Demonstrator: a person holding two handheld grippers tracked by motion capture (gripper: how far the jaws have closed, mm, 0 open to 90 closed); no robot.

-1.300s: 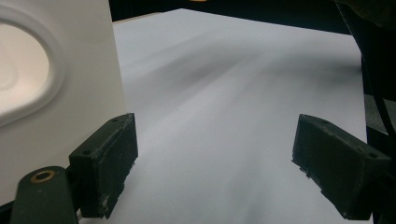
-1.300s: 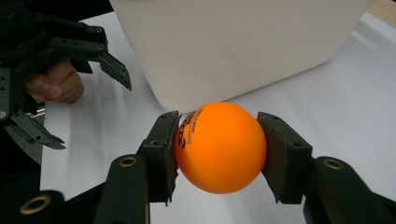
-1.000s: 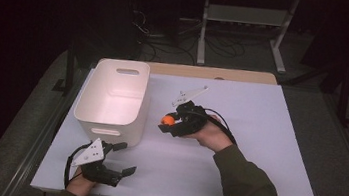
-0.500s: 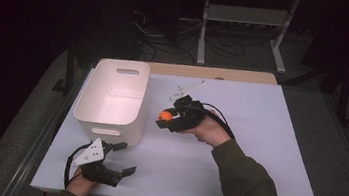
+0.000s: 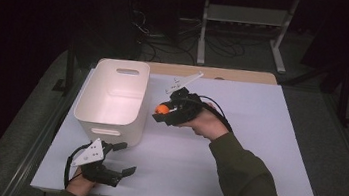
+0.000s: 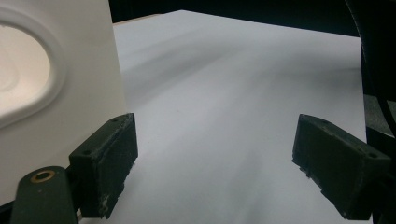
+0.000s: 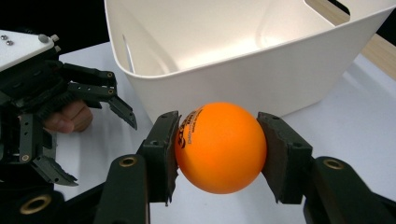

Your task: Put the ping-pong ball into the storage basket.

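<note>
An orange ball [image 7: 219,147] with dark print sits clamped between the two black jaws of my right gripper [image 7: 218,149]. In the high view that ball [image 5: 162,109] hangs above the table, just right of the white bin [image 5: 112,98], with the right gripper [image 5: 163,112] pointing left toward the bin's rim. The bin's inside [image 7: 224,32] looks bare from the right gripper view. My left gripper [image 5: 122,158] rests near the table's front left corner, jaws wide apart and holding nothing. Its pads [image 6: 105,163] stand beside the bin wall [image 6: 56,84].
The white table [image 5: 258,138] stretches right of the bin. A wooden strip [image 5: 216,73] runs along the far edge. A metal shelf frame [image 5: 245,16] and cables lie on the dark floor behind. In the right gripper view, the left gripper [image 7: 60,116] and a hand sit at left.
My right gripper has carried the orange ball leftward, closer to the bin's right wall. The left gripper has stayed put.
</note>
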